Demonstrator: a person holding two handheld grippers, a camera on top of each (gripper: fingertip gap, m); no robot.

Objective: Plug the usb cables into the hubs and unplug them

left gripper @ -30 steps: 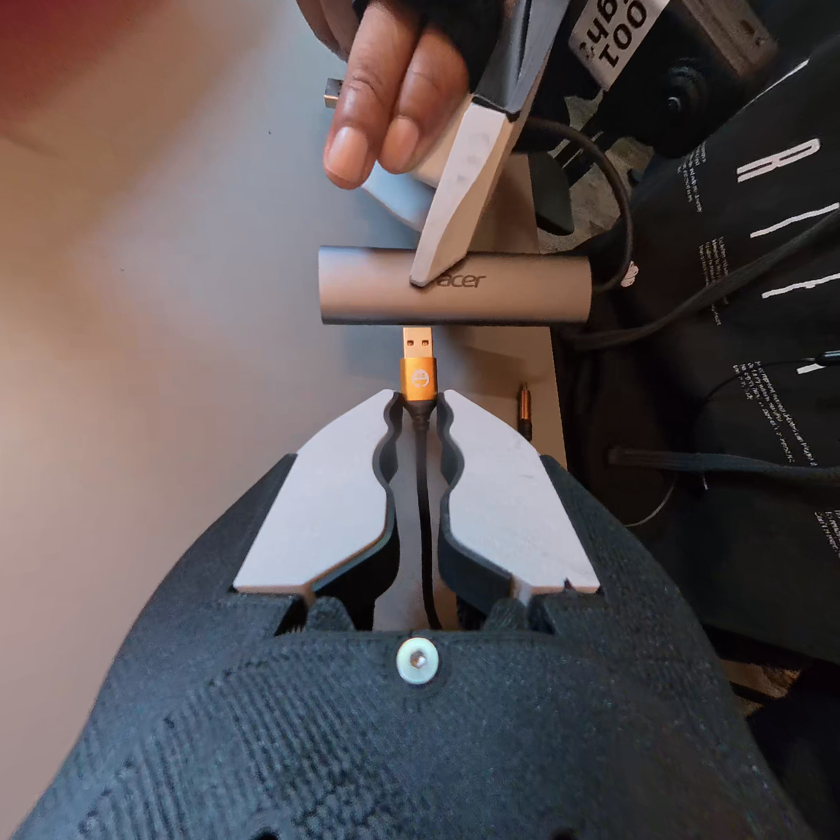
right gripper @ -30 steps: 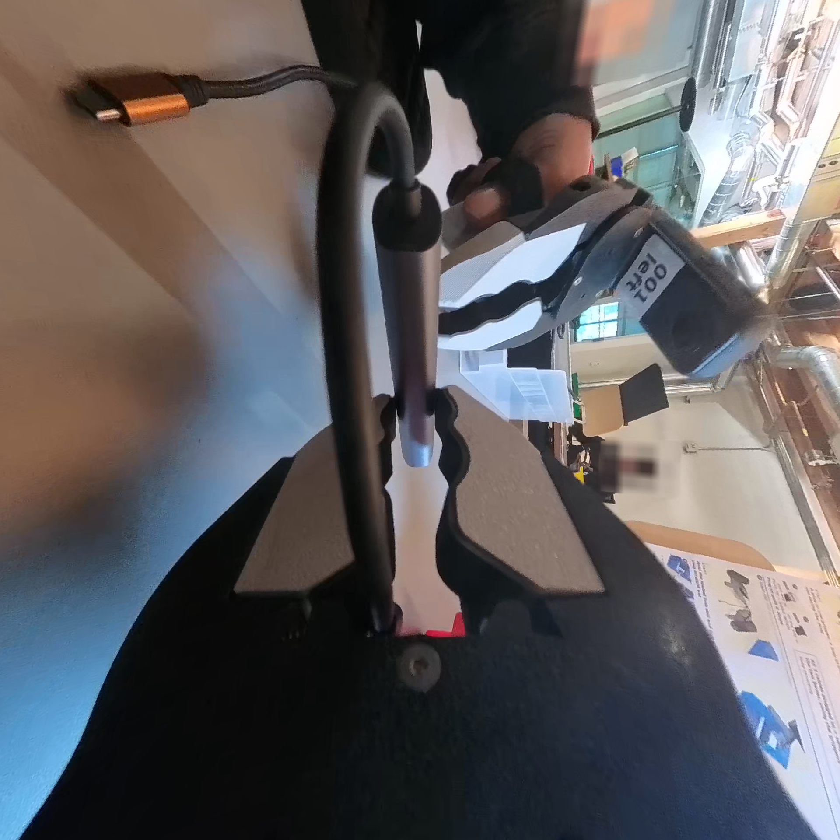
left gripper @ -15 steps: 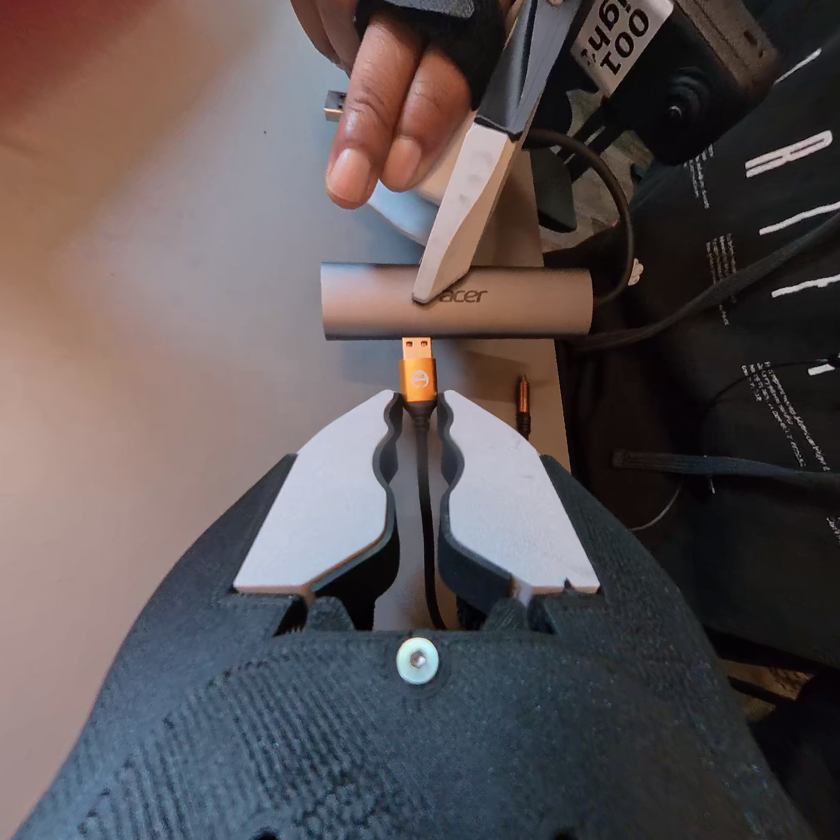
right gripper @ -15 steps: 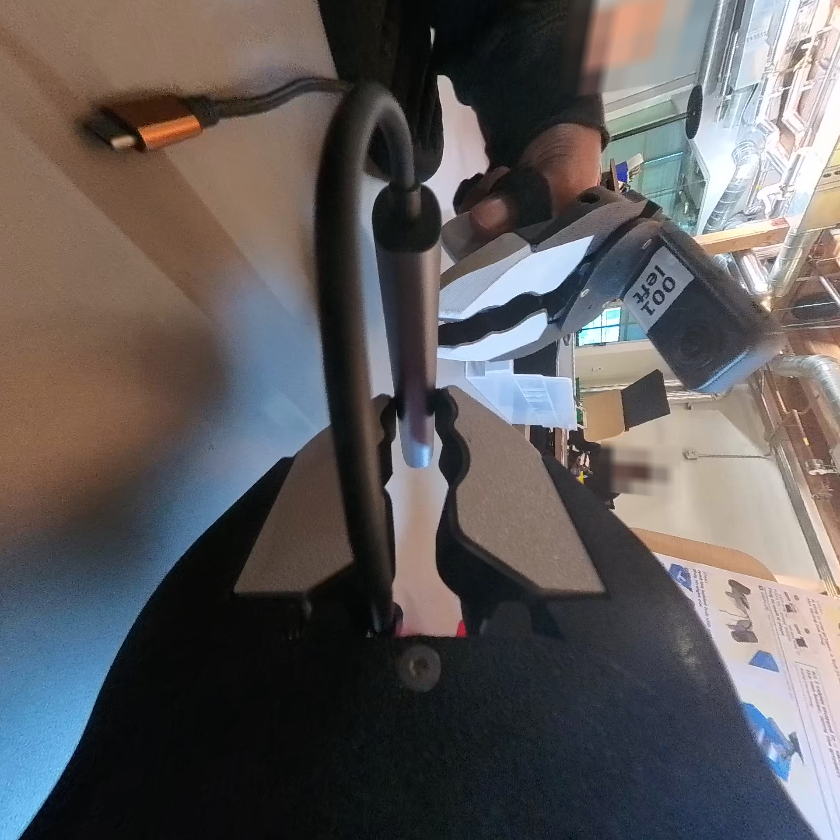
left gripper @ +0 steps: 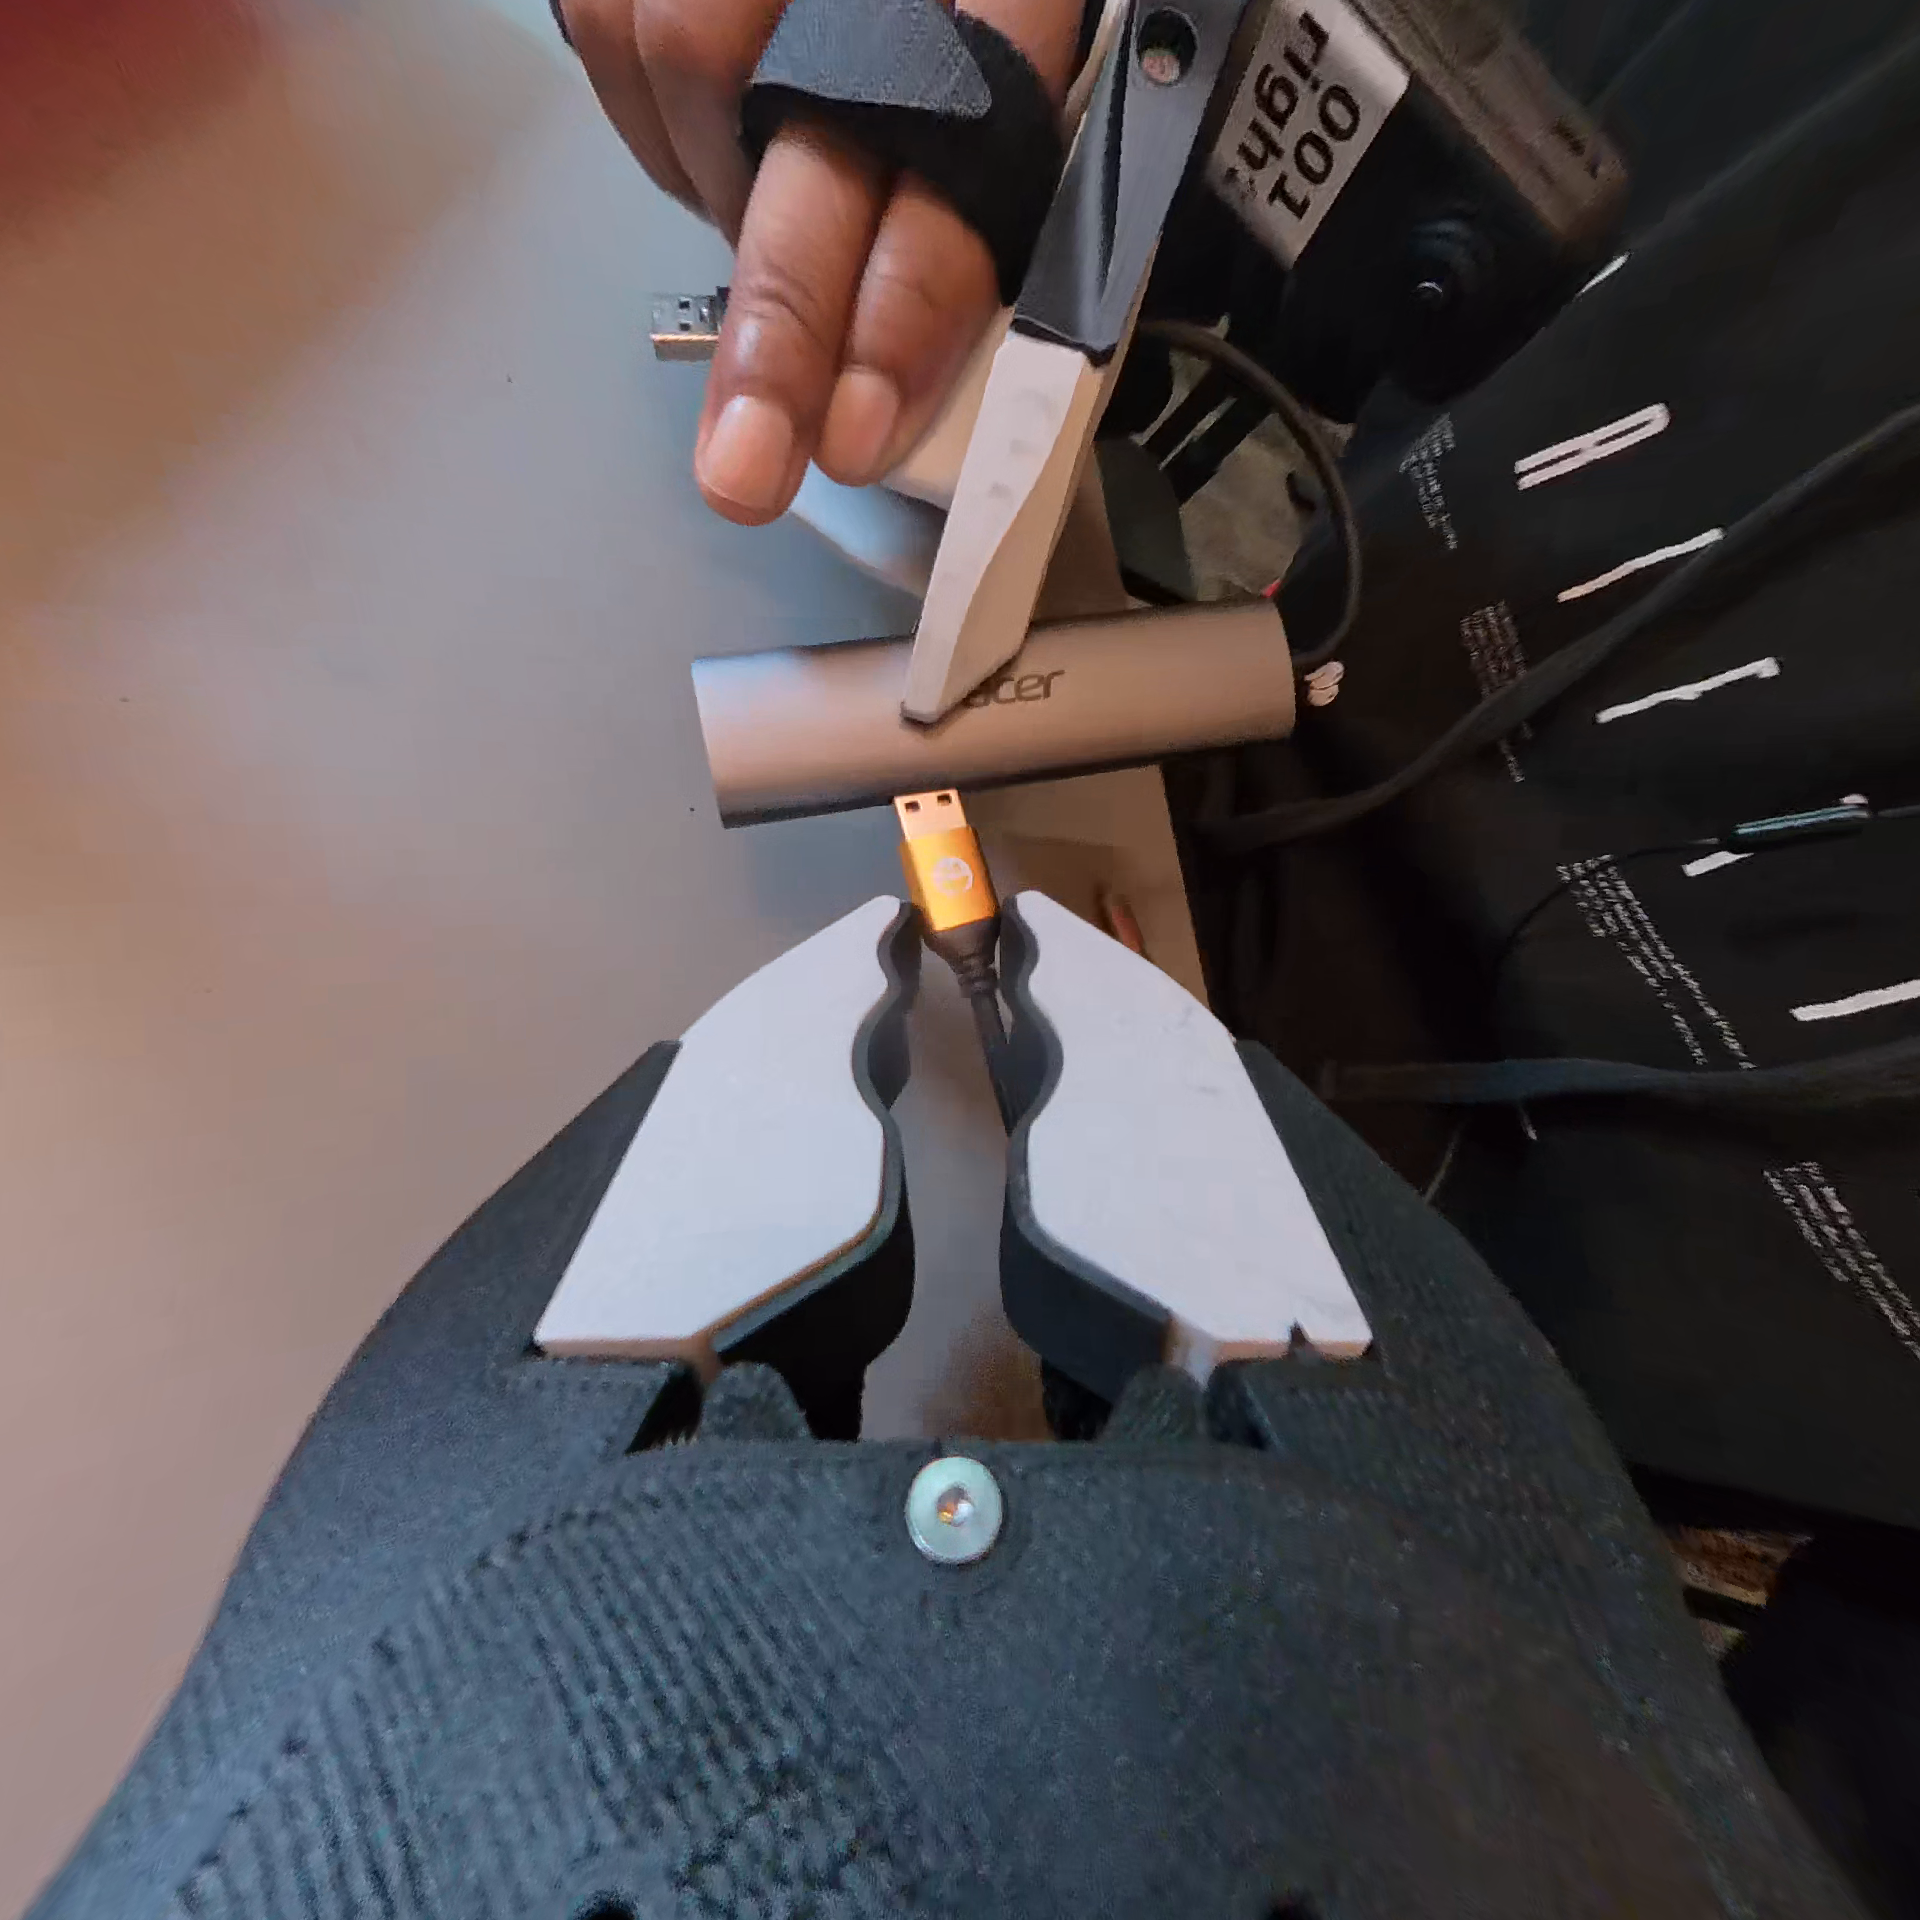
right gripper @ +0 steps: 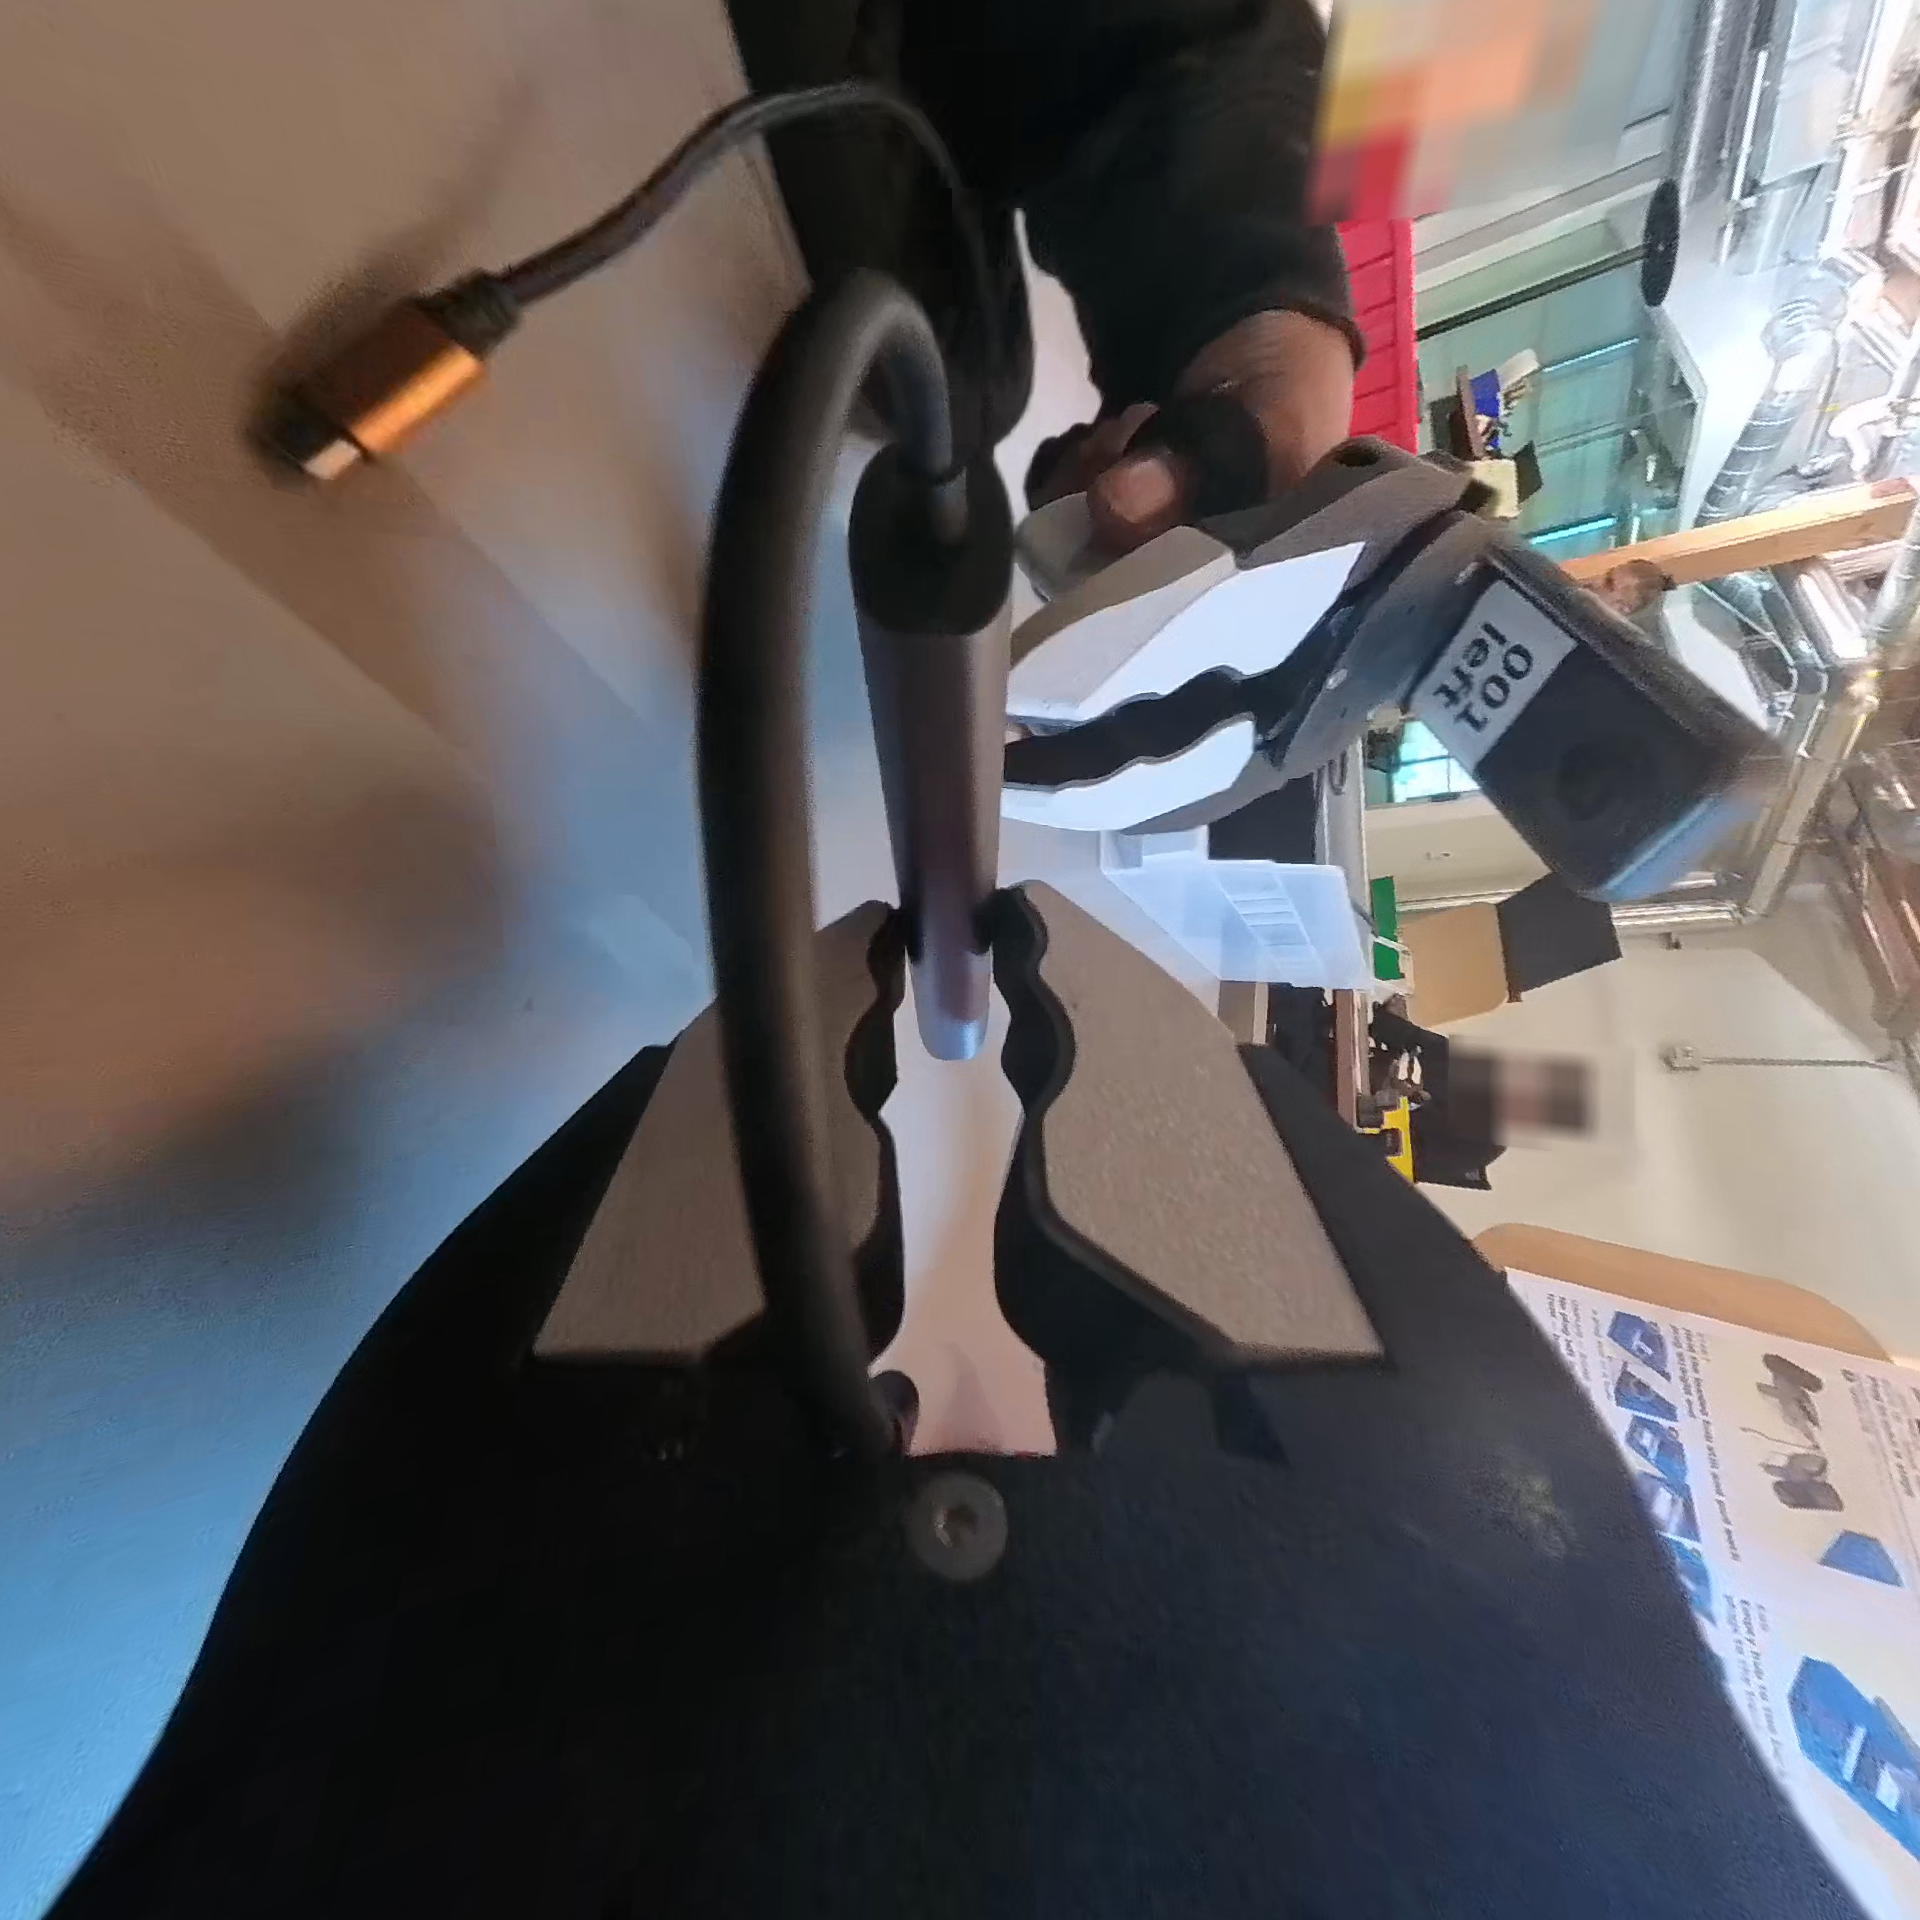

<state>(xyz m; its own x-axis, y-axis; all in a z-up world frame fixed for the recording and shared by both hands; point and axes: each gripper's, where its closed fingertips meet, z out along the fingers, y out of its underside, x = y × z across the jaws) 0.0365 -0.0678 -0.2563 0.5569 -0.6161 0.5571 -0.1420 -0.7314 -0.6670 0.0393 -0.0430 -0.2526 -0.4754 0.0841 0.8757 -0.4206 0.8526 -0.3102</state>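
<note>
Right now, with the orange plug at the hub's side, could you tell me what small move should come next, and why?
Probably square up the orange USB plug and press it straight in: the left gripper holds it tilted, with its metal tip only at the grey hub, much of it exposed, while the right gripper steadies the hub.

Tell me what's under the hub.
Under the hub, held by the right tool, lies bare table. The orange plug in the left tool meets its lower edge; how far it is in is hidden.
</note>
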